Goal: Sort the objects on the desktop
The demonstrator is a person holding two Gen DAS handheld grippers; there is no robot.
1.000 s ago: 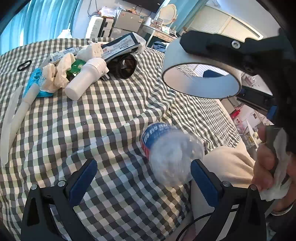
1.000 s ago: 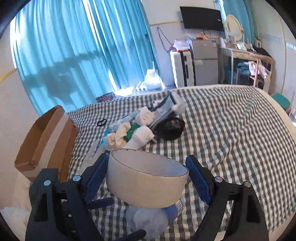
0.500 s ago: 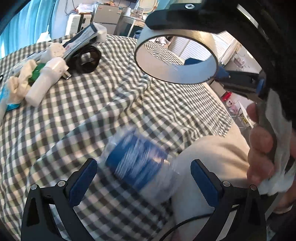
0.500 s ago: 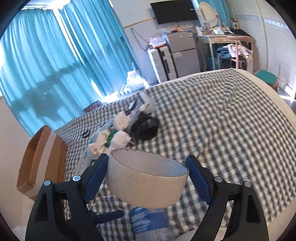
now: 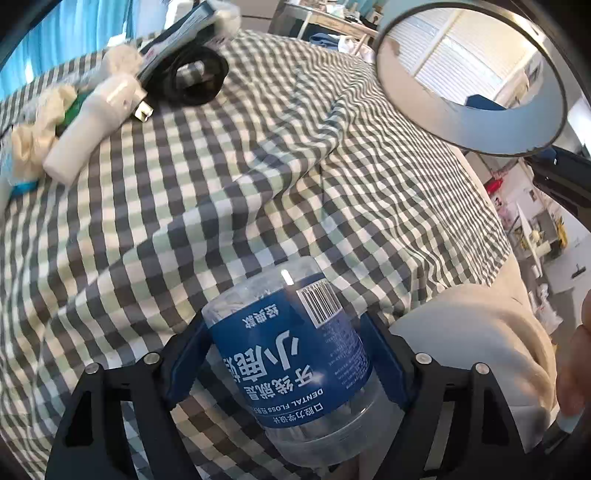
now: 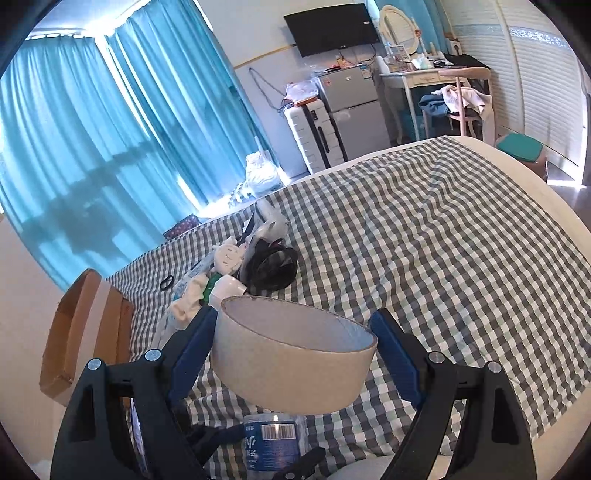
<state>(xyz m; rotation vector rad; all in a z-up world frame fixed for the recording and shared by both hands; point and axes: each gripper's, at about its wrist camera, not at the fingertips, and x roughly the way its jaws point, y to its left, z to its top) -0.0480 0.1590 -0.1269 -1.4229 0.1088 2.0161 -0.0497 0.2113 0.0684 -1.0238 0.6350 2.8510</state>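
A clear jar with a blue dental floss label (image 5: 291, 362) lies near the front edge of the checked cloth (image 5: 258, 166). My left gripper (image 5: 288, 358) straddles it, its jaws closing, and both blue pads touch the jar's sides. In the right wrist view the same jar (image 6: 271, 443) shows low down, under the roll. My right gripper (image 6: 291, 350) is shut on a wide beige tape roll (image 6: 291, 362) and holds it in the air above the cloth. That roll (image 5: 476, 133) hangs at the upper right of the left wrist view.
A pile lies further back on the cloth: a white bottle (image 5: 92, 125), a black cable coil (image 5: 192, 77), crumpled tissues (image 5: 33, 144) and a flat packet (image 5: 177, 33). An open cardboard box (image 6: 85, 332) stands left of the cloth. A person's beige-clad leg (image 5: 480, 350) is at the front right.
My left gripper came down over the jar, which now sits between its narrowed jaws. The tape roll in my right gripper shifted up and right in the left wrist view.
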